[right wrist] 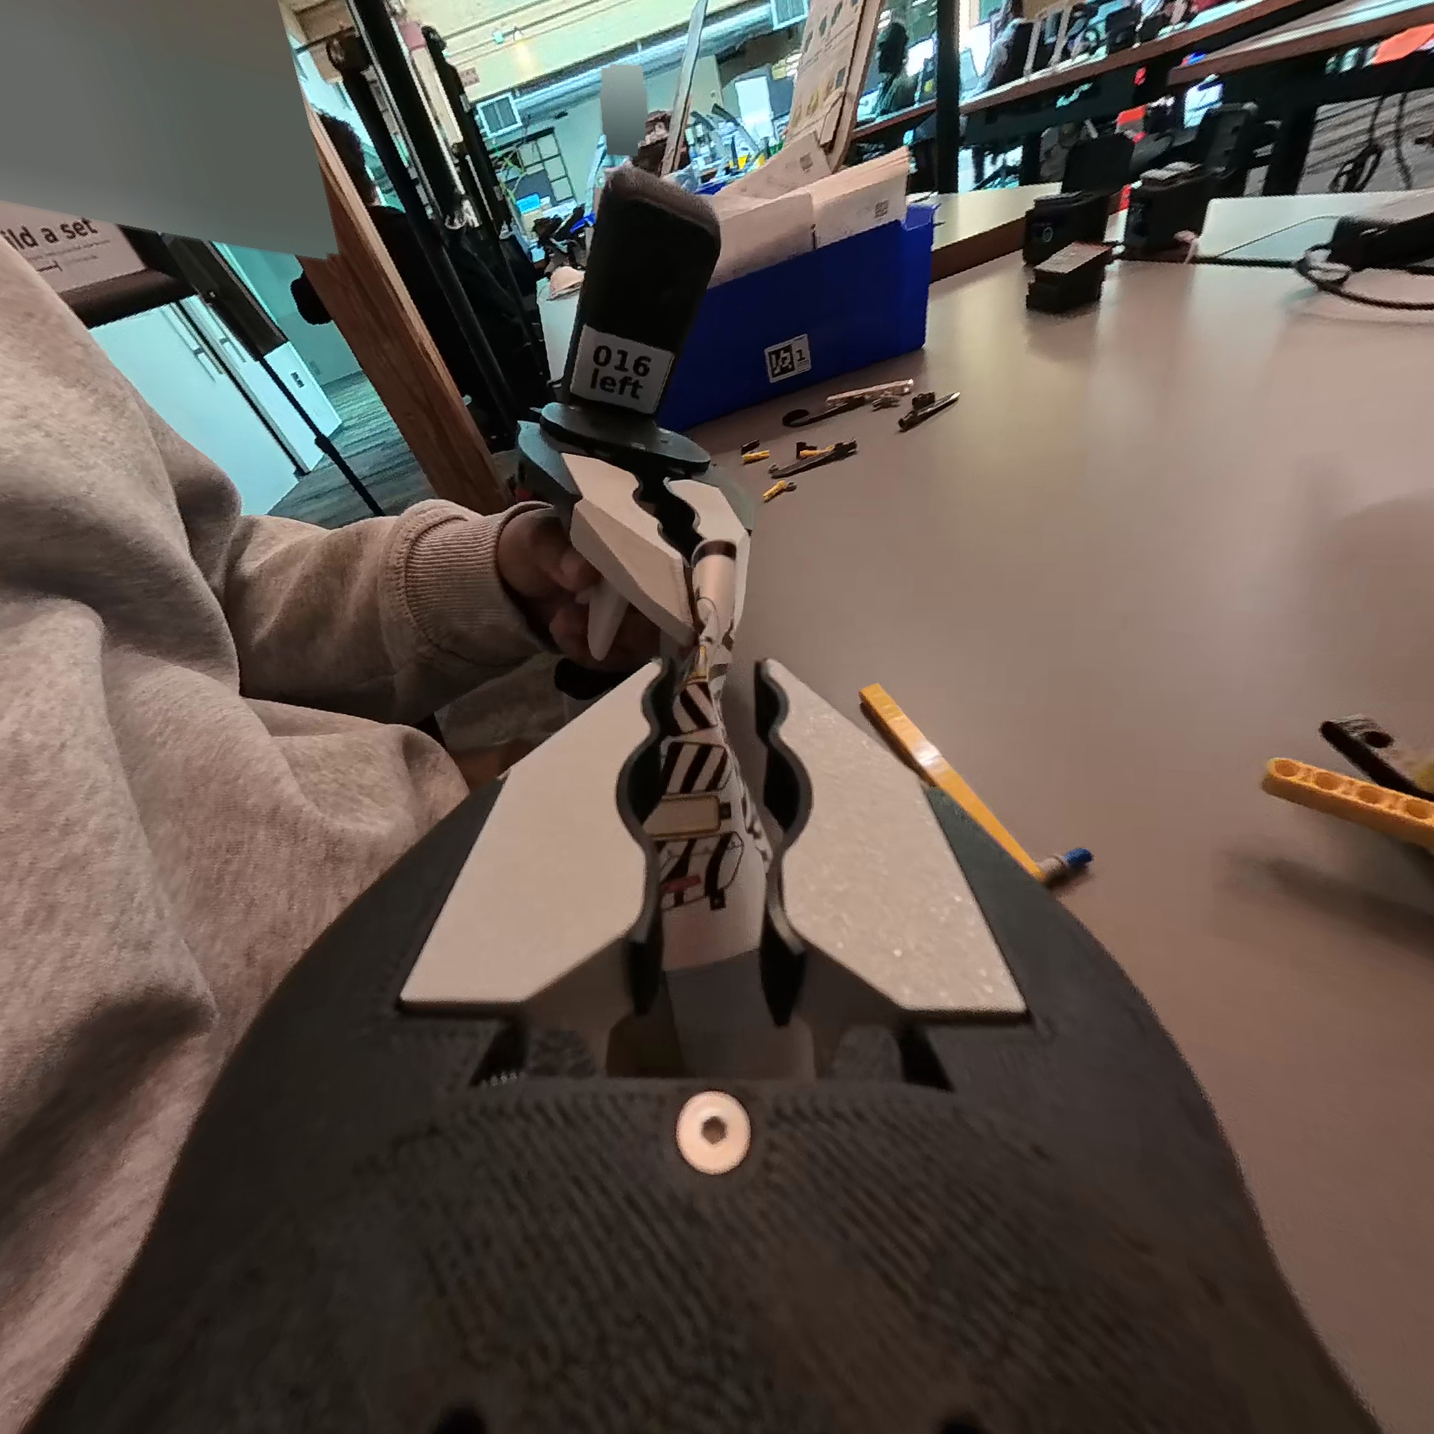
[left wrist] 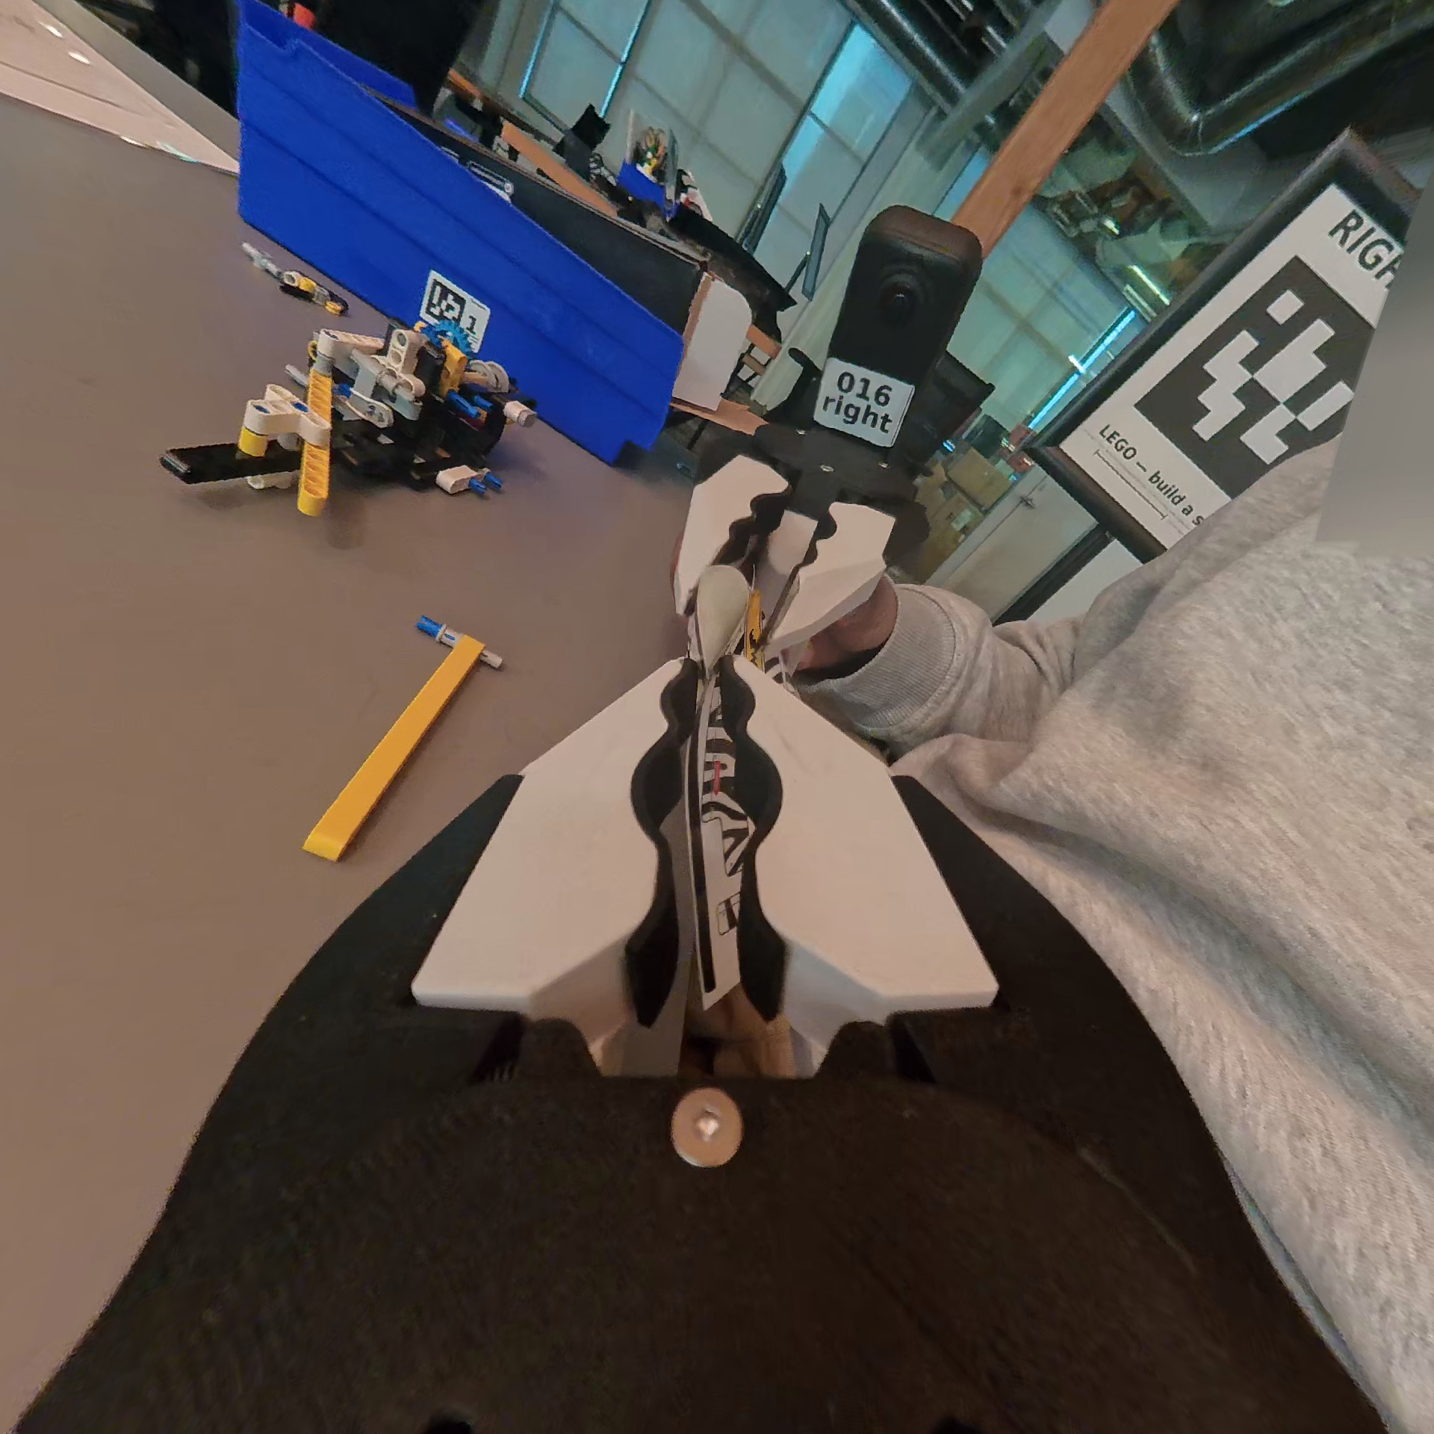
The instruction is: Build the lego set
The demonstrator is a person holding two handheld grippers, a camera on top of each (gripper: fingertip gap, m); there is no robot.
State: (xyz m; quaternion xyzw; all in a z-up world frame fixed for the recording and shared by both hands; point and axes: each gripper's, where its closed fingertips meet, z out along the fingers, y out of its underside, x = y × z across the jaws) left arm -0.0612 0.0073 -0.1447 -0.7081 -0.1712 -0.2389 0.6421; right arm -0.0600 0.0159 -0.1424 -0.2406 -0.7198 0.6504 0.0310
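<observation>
matt grey table (left wrist: 194,698); glossy yellow plastic beam (left wrist: 396,745); printed paper sticker sheet (right wrist: 698,822); fleecy cloth sleeve (left wrist: 1164,776)

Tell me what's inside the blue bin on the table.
In the right wrist view, white paper sheets or booklets stick up out of the blue bin. Its walls hide anything lower down; the left wrist view shows only its outer side.

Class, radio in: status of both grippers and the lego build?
Left gripper and right gripper share a striped sticker sheet. Half-built lego model untouched on grey table. Nothing in the way.
</observation>
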